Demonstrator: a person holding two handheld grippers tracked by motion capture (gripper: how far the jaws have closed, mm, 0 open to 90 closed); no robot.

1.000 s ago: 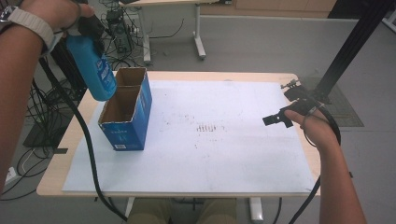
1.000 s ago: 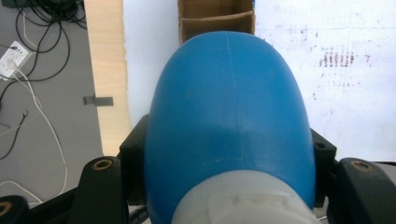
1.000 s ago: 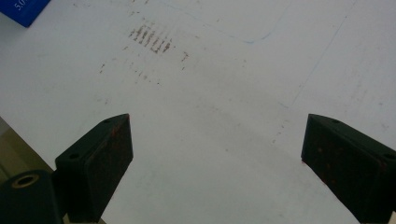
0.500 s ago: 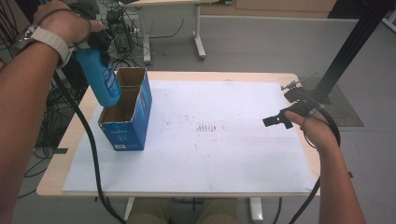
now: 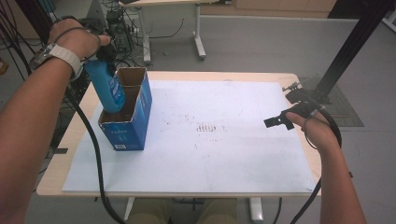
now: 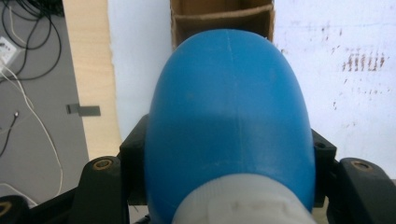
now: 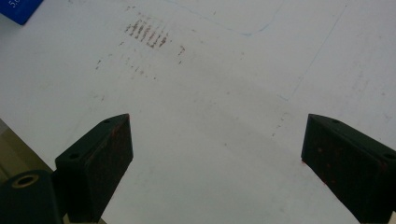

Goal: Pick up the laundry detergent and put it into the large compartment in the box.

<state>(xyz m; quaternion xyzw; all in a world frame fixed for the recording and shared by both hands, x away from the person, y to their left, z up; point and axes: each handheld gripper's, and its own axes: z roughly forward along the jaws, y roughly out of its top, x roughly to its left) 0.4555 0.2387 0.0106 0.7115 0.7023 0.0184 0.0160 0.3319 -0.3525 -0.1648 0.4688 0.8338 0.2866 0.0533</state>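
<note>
Lowered since before, the bottle (image 5: 106, 88) now dips into the box (image 5: 127, 112); left gripper (image 5: 103, 52) pinches its stiff, slick shoulder, right gripper (image 5: 276, 122) spread wide.

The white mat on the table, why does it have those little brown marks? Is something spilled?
Nothing looks spilled. The mat has a small patch of short reddish-brown lines near its middle, with faint specks around them. They look like dry scuffs or stains, not a wet spill. The box stands upright.
</note>
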